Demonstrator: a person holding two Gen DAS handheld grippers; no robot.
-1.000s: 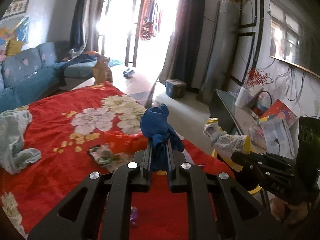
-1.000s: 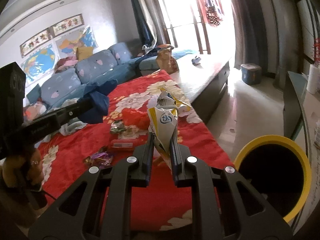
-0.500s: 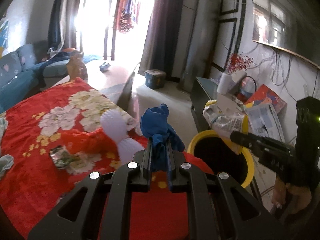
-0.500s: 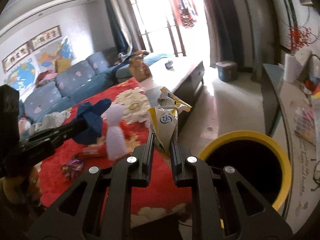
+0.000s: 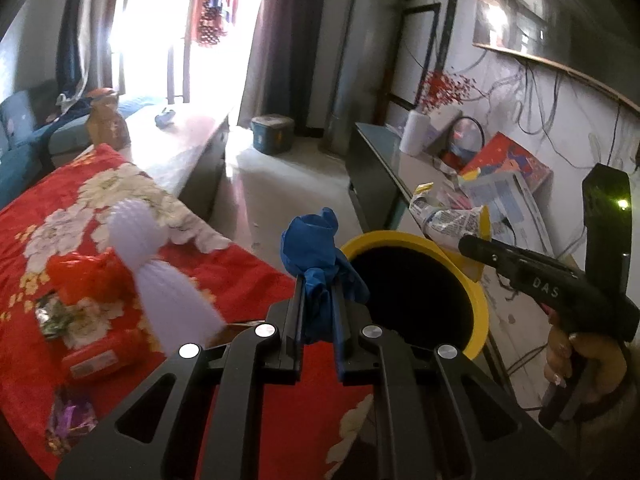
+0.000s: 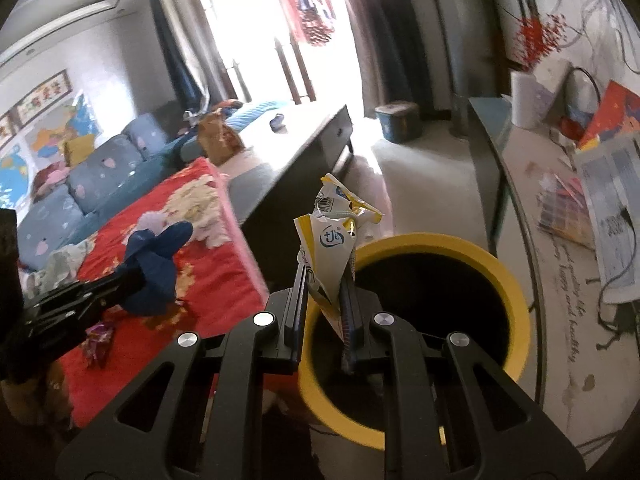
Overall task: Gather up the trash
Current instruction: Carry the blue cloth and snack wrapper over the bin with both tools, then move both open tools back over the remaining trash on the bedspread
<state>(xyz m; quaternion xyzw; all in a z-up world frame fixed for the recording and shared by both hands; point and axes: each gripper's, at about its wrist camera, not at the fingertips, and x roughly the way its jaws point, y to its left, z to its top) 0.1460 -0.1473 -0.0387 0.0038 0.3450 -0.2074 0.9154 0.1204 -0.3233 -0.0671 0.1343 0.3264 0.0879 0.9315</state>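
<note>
Trash: two bits in hand, more on the red blanket (image 5: 248,276). Left tool (image 5: 318,300) is pinching a blue glove (image 5: 316,248), crumpled, sticking up out of the closed jaws, just left of the bin (image 5: 478,292) rim in left wrist view. Right tool (image 6: 326,288) is pinching a white & yellow wrapper (image 6: 326,248), which stands up between its fingers, over the near-left part of the bin's mouth in right wrist view. Bin is yellow-rimmed w/ dark inside, standing on the floor betw. the blanket edge and a low dark surface (image 6: 520,216) along the wall.

In left wrist view the right tool comes in from the right, its wrapper over the far rim; a hand (image 5: 580,364) grips its handle. In right wrist view the left tool and glove sit to the left, over the blanket.

Left on the blanket: red packet (image 5: 100,356), crumpled red wrapper (image 5: 86,276), dark foil wrapper (image 5: 52,316), purple candy wrapper (image 5: 72,420). A pale lilac blurred thing (image 5: 160,280) lies across them; can't tell what it is.

Papers (image 6: 612,208), a white roll (image 6: 528,96) and red berries (image 6: 536,36) sit on the low surface. Blue sofa (image 6: 80,184) far left, small blue box (image 5: 272,134) on the floor by the curtain.
</note>
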